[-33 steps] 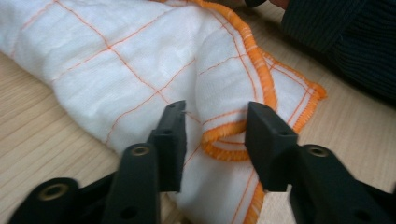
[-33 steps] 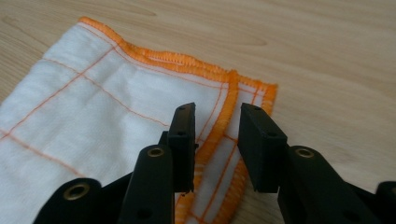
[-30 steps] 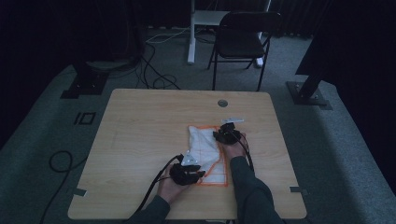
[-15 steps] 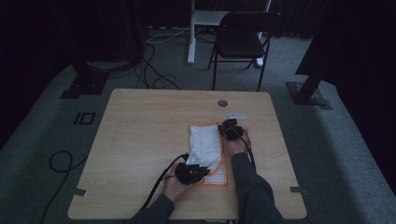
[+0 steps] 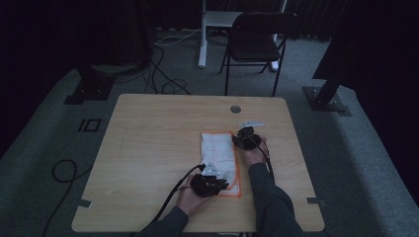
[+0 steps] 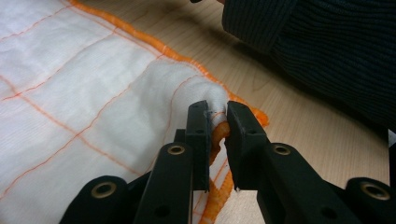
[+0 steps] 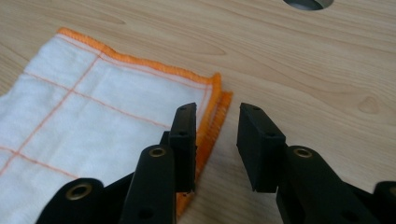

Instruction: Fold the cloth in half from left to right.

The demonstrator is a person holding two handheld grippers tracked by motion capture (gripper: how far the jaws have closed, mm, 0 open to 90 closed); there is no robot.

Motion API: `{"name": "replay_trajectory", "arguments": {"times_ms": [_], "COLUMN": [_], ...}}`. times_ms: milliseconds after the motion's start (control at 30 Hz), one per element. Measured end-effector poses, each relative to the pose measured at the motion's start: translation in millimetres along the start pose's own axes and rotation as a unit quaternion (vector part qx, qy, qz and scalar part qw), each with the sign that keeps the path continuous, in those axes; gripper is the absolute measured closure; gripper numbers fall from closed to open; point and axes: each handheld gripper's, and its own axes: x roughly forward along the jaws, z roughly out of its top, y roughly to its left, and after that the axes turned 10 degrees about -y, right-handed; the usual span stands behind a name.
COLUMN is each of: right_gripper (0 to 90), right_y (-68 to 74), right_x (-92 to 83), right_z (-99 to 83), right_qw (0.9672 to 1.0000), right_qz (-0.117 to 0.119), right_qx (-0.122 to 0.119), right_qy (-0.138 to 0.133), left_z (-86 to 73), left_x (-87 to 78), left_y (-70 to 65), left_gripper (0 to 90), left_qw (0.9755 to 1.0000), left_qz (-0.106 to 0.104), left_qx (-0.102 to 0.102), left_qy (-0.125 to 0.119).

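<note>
Folded white cloth with orange hem, gripped at one near corner, mid-fold on the wooden table

The cloth (image 5: 220,155) lies folded lengthwise right of the table's (image 5: 148,148) centre. The left gripper (image 6: 216,122) pinches the bunched orange hem at the near right corner, its jaws having just eased slightly apart around the fabric. The right gripper (image 7: 215,135) stands at the far right corner, jaws spread and just opened, one on the hem, the other on bare wood, nothing held. Judged: a fold is being set up; next the right jaws must close on that doubled edge. Open wood lies to the left; the cable hole (image 5: 235,109) sits beyond, and the person's sleeve (image 6: 327,46) crowds the right
</note>
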Motion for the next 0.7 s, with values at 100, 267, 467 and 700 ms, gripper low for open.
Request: {"name": "replay_trajectory", "arguments": {"times_ms": [100,267,467,700], "right_gripper": [66.7,66.3,66.3,66.3], "right_y": [-2.2,-3.2,-8.6,-8.5], "right_x": [-3.3,-11.8,-15.5,-16.3], "right_z": [-2.7,-6.7,-10.2,-10.8], "right_qw": [1.0,0.9999,1.0,1.0], "right_qz": [0.001,0.004,0.004,0.006], "right_qx": [-0.002,-0.01,-0.004,-0.006], "right_qy": [0.003,0.0,0.001,-0.001], "left_z": [1.0,2.8,6.4,7.7], "left_x": [0.6,0.4,1.1,3.0], "left_y": [-1.2,-1.0,-4.9,-6.2], "left_gripper": [77.8,77.4,75.0,74.0], "left_qw": [1.0,1.0,0.9999,0.9998], "left_qz": [-0.001,-0.002,-0.01,-0.013], "left_qx": [0.002,0.0,0.005,0.008], "left_qy": [-0.003,-0.008,-0.012,-0.016]}}
